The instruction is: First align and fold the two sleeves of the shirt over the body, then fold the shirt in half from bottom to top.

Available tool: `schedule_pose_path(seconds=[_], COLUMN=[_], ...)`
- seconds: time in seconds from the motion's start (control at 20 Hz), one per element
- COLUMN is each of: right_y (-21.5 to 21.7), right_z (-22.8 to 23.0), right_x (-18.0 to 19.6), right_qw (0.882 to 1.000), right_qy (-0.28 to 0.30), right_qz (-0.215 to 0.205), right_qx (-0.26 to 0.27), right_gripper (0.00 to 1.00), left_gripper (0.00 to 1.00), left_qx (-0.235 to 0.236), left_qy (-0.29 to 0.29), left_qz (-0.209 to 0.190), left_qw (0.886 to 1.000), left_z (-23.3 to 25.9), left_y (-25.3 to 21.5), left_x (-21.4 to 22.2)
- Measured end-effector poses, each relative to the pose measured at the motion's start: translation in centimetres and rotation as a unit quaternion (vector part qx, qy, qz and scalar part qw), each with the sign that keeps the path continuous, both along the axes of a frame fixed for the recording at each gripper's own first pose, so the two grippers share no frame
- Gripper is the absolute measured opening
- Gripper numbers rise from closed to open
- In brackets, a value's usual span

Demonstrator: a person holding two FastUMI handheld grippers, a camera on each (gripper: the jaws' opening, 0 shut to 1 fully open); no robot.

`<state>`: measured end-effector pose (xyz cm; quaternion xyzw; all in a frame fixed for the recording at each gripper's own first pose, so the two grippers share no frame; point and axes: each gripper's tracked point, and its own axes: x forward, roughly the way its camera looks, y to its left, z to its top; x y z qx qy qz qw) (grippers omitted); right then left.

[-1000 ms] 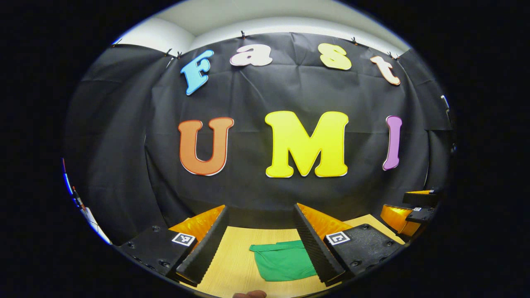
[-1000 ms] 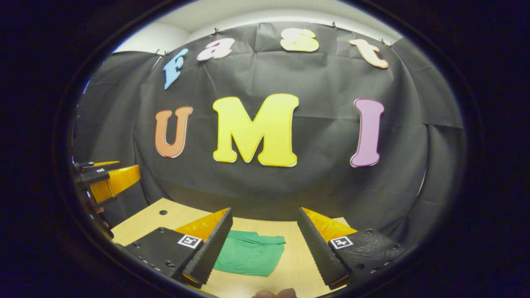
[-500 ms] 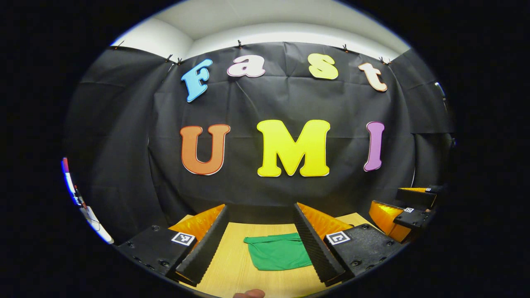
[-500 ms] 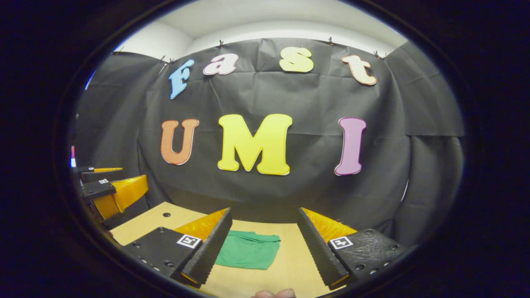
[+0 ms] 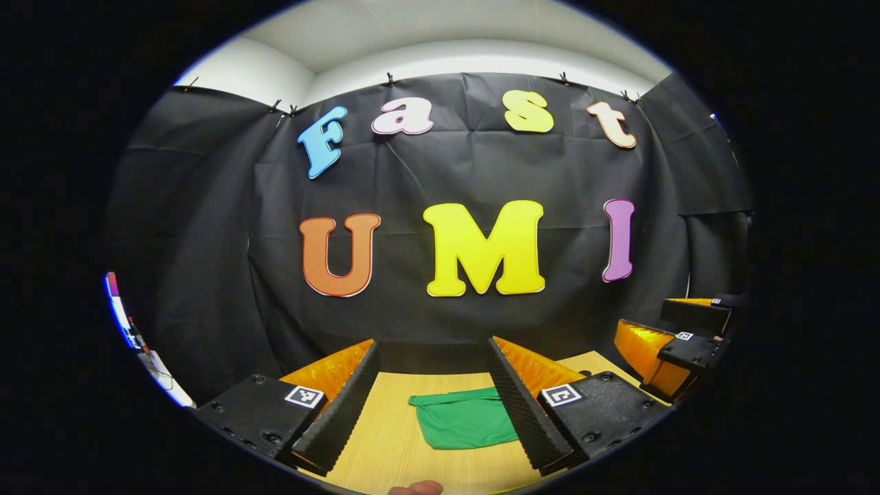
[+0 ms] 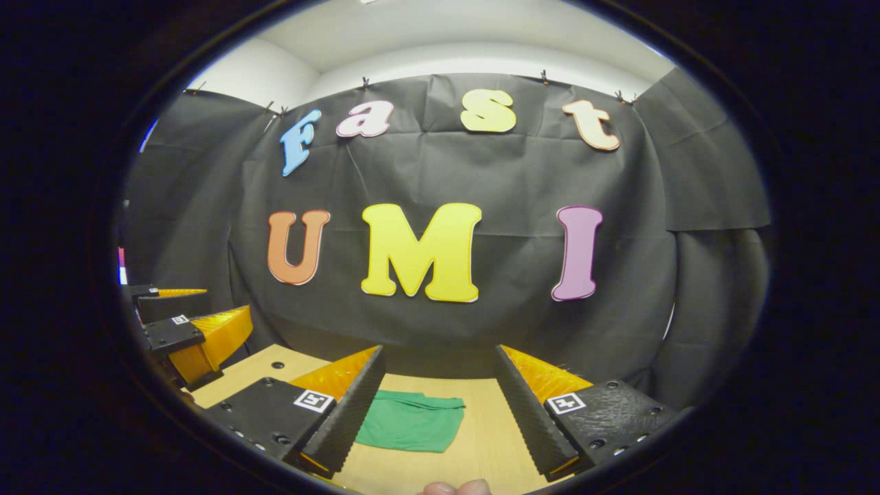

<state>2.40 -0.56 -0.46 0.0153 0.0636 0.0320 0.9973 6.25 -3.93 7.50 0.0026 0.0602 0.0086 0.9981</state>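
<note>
The green shirt point(image 5: 462, 426) lies as a small flat packet on the table point(image 5: 385, 447), just ahead of both claws, so the folding looks finished. The left claw point(image 5: 433, 405) hangs wide and empty above it, the right claw point(image 6: 436, 405) likewise spread and empty; I'd judge nothing remains but perhaps smoothing an edge.

Green shirt point(image 5: 464, 426) folded into compact rectangle, lying flat on wooden table point(image 5: 392, 447).
</note>
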Motion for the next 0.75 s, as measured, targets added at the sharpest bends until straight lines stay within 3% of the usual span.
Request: schedule_pose_path(seconds=[0.75], right_y=[-0.13], right_z=[0.51], right_x=[0.32], right_qw=[1.000], right_qy=[-0.006], right_qz=[-0.004], right_qx=[0.000], right_gripper=[0.96], left_gripper=[0.99], left_qx=[-0.005], left_qy=[0.005], left_qz=[0.002], left_qw=[1.000], left_z=[-0.69], left_y=[0.38], left_x=[0.35])
